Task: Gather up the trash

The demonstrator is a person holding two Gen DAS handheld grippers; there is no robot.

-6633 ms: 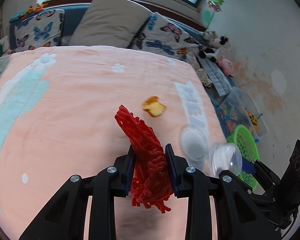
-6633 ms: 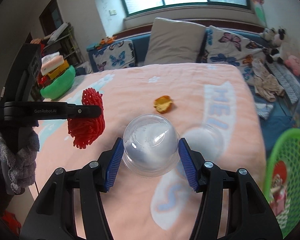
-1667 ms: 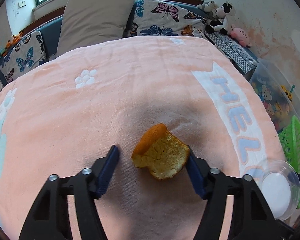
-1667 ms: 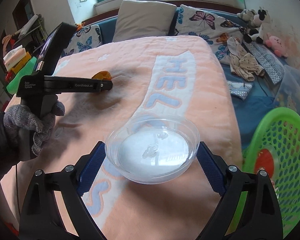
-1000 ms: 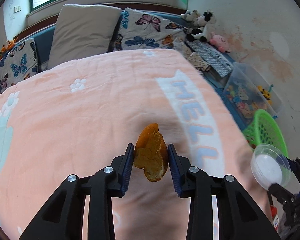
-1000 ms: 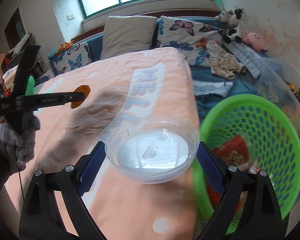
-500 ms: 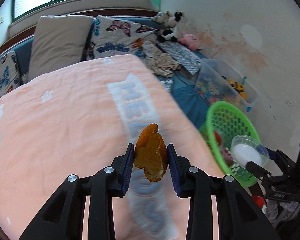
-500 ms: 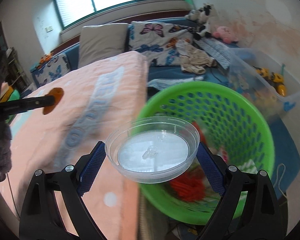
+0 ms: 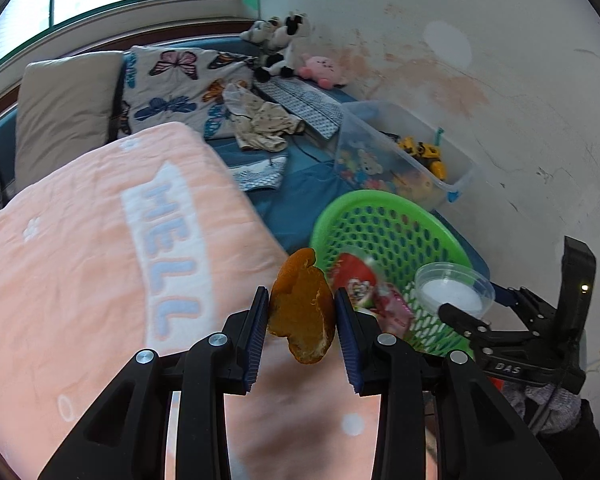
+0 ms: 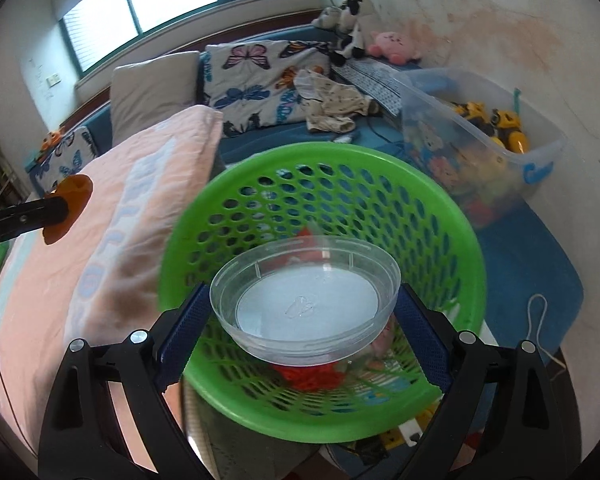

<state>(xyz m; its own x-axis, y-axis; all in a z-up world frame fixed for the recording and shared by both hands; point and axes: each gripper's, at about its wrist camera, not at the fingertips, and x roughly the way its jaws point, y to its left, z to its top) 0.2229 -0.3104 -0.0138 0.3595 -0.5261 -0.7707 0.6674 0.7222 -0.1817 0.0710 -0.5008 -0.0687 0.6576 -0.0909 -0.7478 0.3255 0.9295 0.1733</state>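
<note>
Left wrist view: left gripper (image 9: 301,306) is clamped on the orange peel (image 9: 302,306), pads pressing both sides, peel upright between them and held off the bed (image 9: 80,260), near its edge. The green basket (image 9: 384,208) sits on the floor just beyond that edge, and there is trash already in it (a red printed wrapper shows through the mesh). The right gripper (image 9: 466,308) shows at the right of this view, holding the clear lid (image 9: 454,289) over the basket's near side. Right wrist view: right gripper (image 10: 305,316) is closed on the lid (image 10: 305,294), pads against its rim on both sides, lid level and directly above the basket (image 10: 320,160) opening. Under it I can see red netting (image 10: 312,376) and other scraps in the bottom. The peel (image 10: 68,206) in the left gripper hangs over the bed (image 10: 112,208), well short of the basket rim. Status, as a judgement: the lid looks ready to drop, the peel needs more travel toward the basket first. No other trash is visible on the part of the bed in view, so these two look like the last pieces, though much of the bed is out of frame.
</note>
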